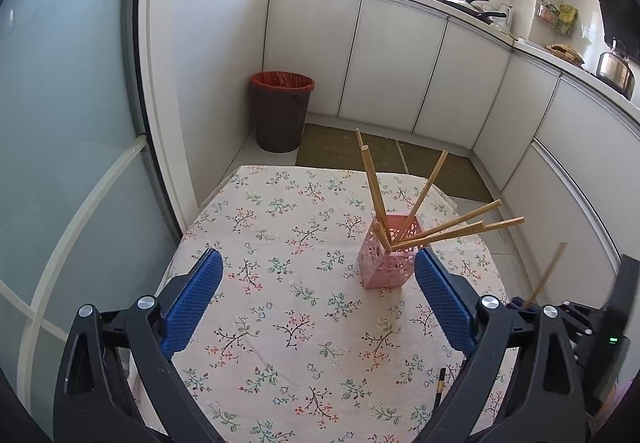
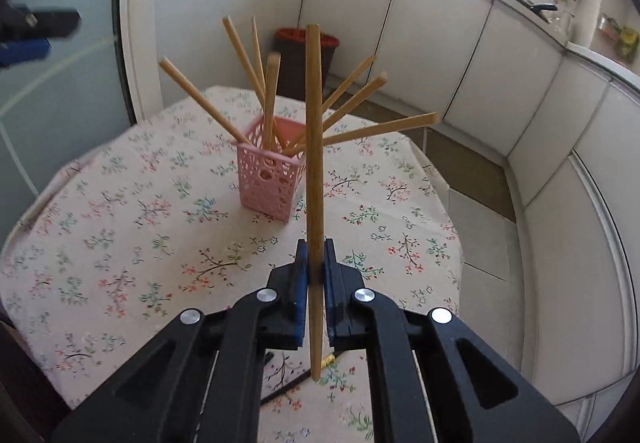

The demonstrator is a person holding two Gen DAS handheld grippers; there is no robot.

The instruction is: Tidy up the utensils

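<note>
A pink perforated holder [image 1: 389,255] [image 2: 269,171] stands on the floral tablecloth with several wooden chopsticks [image 1: 456,230] [image 2: 236,47] fanning out of it. My right gripper [image 2: 315,259] is shut on one wooden chopstick [image 2: 313,131], held upright in front of the holder. That chopstick [image 1: 547,275] also shows at the right edge of the left wrist view. My left gripper [image 1: 318,271] hangs open above the cloth, to the near left of the holder, with nothing between its blue pads [image 1: 192,307]. A black chopstick with a gold band [image 1: 440,389] [image 2: 296,383] lies on the cloth near the front.
The small table [image 1: 256,211] stands in a kitchen corner. A brown bin with a red liner [image 1: 282,111] is on the floor behind it, beside white cabinets [image 1: 392,59]. A glass door [image 1: 68,123] runs along the left. Cluttered counters line the back and right.
</note>
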